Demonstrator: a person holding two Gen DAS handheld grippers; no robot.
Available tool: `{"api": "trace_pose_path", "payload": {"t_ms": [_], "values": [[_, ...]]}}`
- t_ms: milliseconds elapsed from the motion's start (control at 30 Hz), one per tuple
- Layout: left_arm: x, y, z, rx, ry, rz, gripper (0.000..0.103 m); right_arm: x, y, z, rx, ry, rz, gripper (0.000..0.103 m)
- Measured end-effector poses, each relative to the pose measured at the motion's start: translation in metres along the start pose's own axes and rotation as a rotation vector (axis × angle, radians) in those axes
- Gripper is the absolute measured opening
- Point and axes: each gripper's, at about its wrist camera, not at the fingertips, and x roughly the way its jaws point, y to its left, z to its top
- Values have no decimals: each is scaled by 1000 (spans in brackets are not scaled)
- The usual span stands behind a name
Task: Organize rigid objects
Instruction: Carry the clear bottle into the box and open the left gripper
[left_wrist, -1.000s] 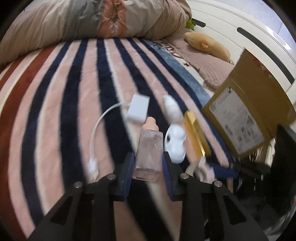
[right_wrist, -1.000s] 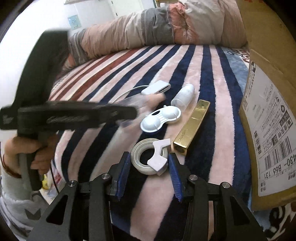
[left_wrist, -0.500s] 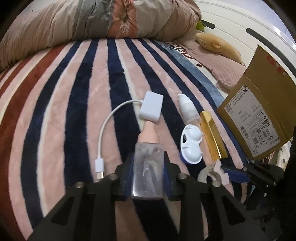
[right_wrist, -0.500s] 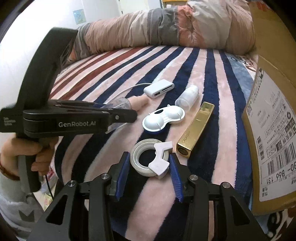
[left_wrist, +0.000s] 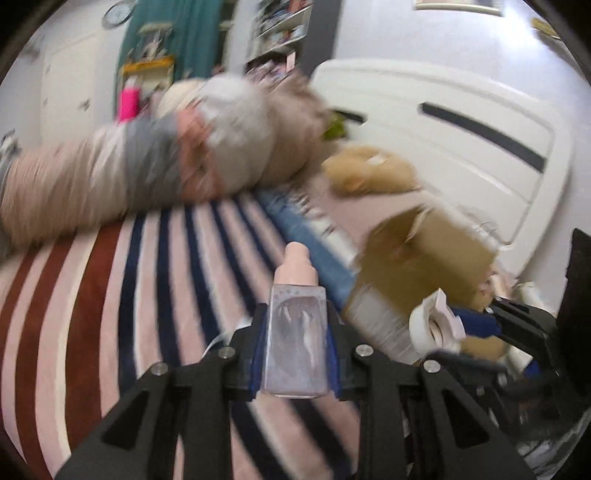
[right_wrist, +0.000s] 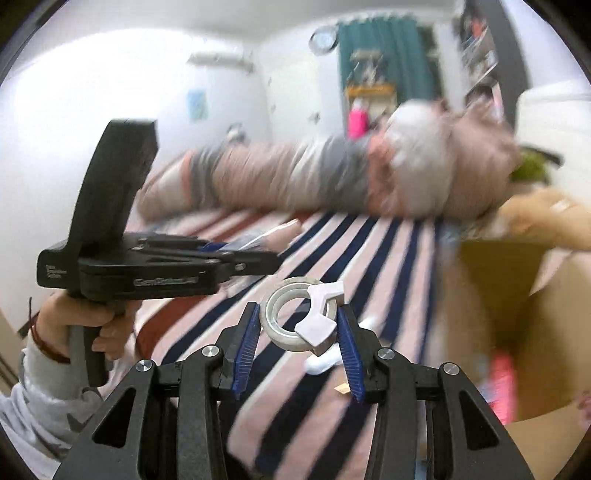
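Note:
My left gripper is shut on a clear square bottle with a peach cap and holds it up above the striped bedspread. My right gripper is shut on a white tape roll with a white dispenser clip, also lifted off the bed; the roll also shows at the right of the left wrist view. The left gripper with the bottle also shows in the right wrist view. The open cardboard box stands at the right, close to both grippers.
A rolled duvet lies across the far end of the bed. A tan plush toy lies by the white headboard. The box opening holds something pink. A white object lies on the bedspread under the right gripper.
Both grippers have lifted off the bed with their objects and tilted up toward the box. The right gripper closed on the tape roll. The other small items dropped out of view.

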Motion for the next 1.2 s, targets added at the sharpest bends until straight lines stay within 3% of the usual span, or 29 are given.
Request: {"api": "trace_pose_path", "payload": {"t_ms": [167,267,367,567,633,767,1200], "values": [[8,-71,48,113,-31,-142,24,-53,-58,13,69,-80,-230,38],[34,-118,63,182,12,-219,25,-62,-103,8,137,7,-317,38],[64,-145,66,190,85,-259,24,-58,-131,-4,145,106,-354,38],[113,-167,55,199,235,-251,24,-44,-157,-24,124,214,-359,38],[120,-172,49,200,265,-252,25,-45,-157,-29,125,213,-359,39],[130,-178,43,219,312,-242,25,-44,-167,-32,151,190,-304,51],[119,-165,45,192,294,-266,25,-40,-165,-30,156,191,-300,54]]}}
